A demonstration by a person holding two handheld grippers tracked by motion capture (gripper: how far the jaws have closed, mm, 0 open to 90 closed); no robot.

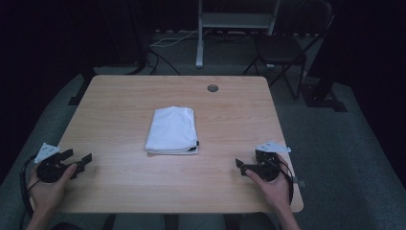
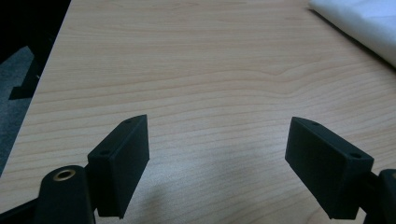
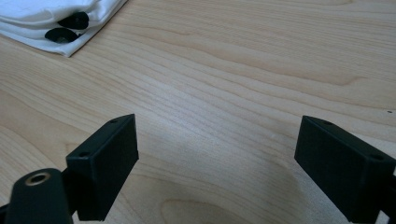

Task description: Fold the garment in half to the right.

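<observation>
A folded white cloth (image 1: pixel 172 130) lies in the middle of the wooden table (image 1: pixel 119 96), with a dark patch at its near right corner. The left gripper (image 1: pixel 80 158) rests on the table near the front left corner, held by a hand, jaws wide open on bare wood (image 2: pixel 217 144). The right gripper (image 1: pixel 241 166) rests near the front right, also open with nothing between its jaws (image 3: pixel 217 154). The cloth's edge (image 2: pixel 364 28) shows at the upper right of the left gripper view. In the right gripper view the cloth's corner (image 3: pixel 56 23) shows at the upper left.
A small round cable hole (image 1: pixel 212 88) sits near the table's far edge. Beyond the table stand a black folding chair (image 1: pixel 282 50) and a grey metal stand (image 1: pixel 201 33) with cables on the carpet. The surroundings are dark.
</observation>
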